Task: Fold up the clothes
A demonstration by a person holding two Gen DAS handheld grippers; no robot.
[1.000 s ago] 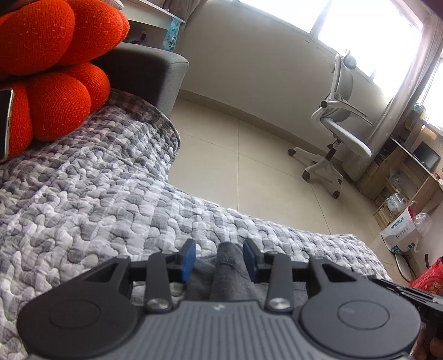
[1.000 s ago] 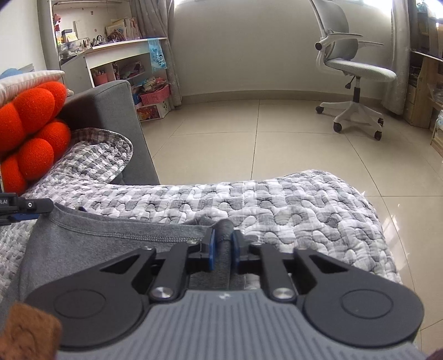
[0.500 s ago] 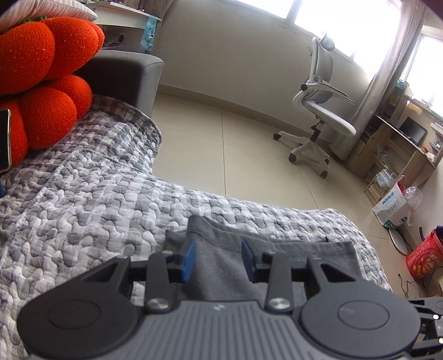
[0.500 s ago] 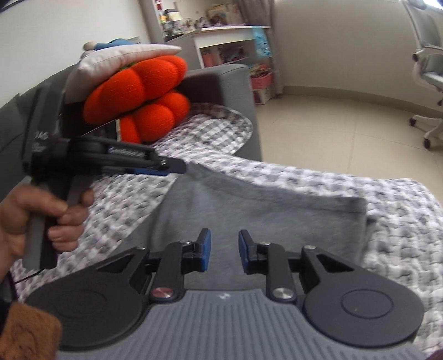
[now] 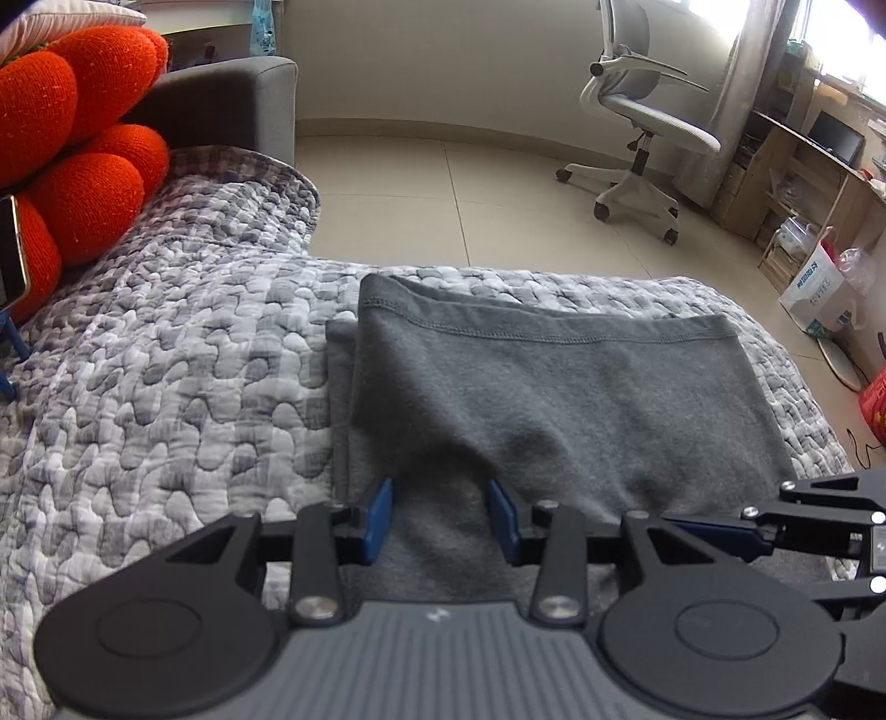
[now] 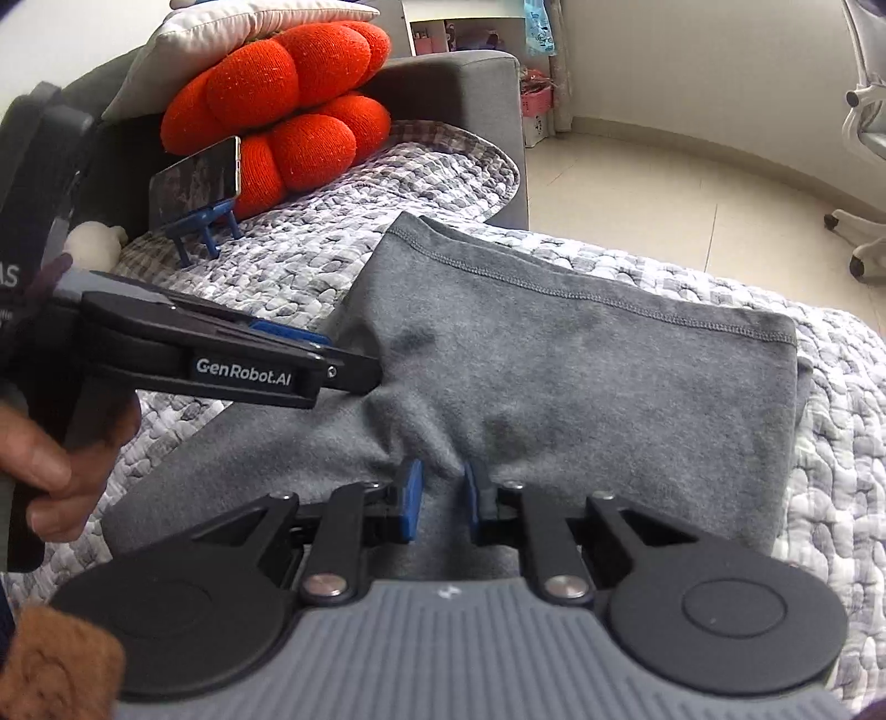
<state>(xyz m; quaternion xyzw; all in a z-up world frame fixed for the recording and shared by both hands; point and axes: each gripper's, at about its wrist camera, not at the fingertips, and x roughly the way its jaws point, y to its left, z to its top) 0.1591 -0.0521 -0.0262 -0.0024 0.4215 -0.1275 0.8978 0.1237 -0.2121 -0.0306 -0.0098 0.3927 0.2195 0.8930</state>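
A bright tiled room, and up front a sofa draped in a grey-and-white quilted cover, which is the working surface here. Sweeping from the left: at nine o'clock in the right wrist view a person's hand grips the handle of the left gripper, its black arm reaching in across the cloth. Just above, at ten o'clock, a phone leans on a small blue stand, backed by a fat orange knitted cushion with a white pillow on top.

Centre stage, the grey garment lies folded on the quilt, its stitched hem running along the far edge from eleven o'clock to two o'clock. In the left wrist view that left gripper's blue pads stand well spread, hovering over the near part of the cloth with a low ridge of fabric rising just beyond them. Nothing is clamped.

Over to the right gripper: its jaws sit partly apart, narrower than the left's, with a small hump of grey fabric bunched right at the tips. Whether the pads truly bite it, I cannot tell.

Far right, at one o'clock, a white office chair stands on the floor, and a wooden desk sits beyond it at two o'clock.
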